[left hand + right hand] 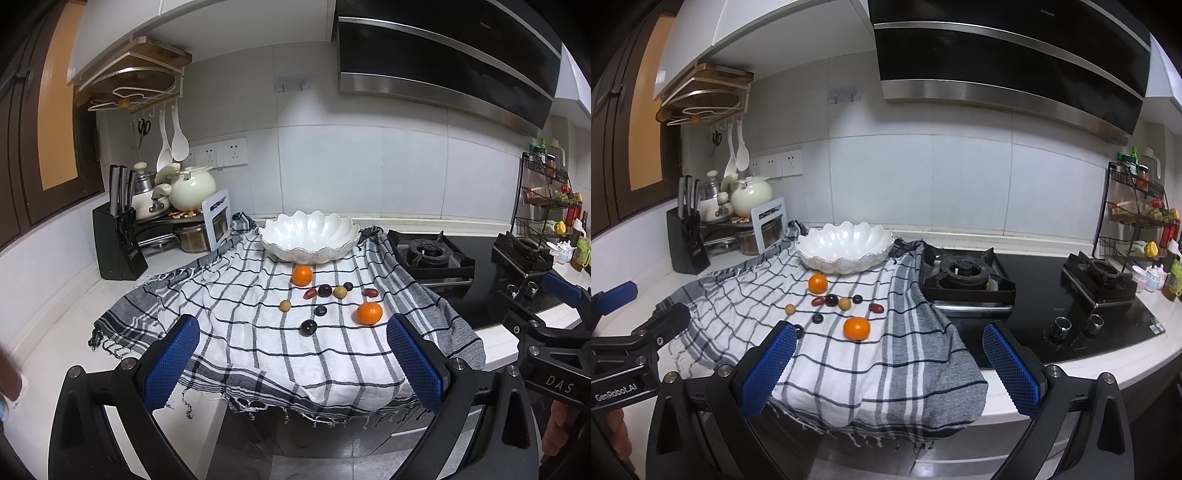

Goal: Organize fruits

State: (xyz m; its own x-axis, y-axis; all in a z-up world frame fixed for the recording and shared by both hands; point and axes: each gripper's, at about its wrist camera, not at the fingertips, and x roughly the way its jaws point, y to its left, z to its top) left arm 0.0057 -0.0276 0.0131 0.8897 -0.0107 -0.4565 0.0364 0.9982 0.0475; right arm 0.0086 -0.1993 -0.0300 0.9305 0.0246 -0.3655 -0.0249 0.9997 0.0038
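A white scalloped bowl (309, 236) (845, 245) stands empty at the back of a checked cloth (258, 332) (886, 369). In front of it lie two oranges (302, 276) (369, 313) (817, 284) (856, 328), several dark plums and grapes (308, 327), red dates (370, 292) and tan longans (284, 305). My left gripper (291, 365) is open and empty, held before the cloth's front edge. My right gripper (890, 373) is open and empty, to the right of the left one, over the cloth's front right corner.
A knife block (116, 243) and pots (192, 188) stand at the left. A black gas hob (967, 277) with two burners lies right of the cloth. A spice rack (1137, 210) stands at the far right. A range hood hangs above.
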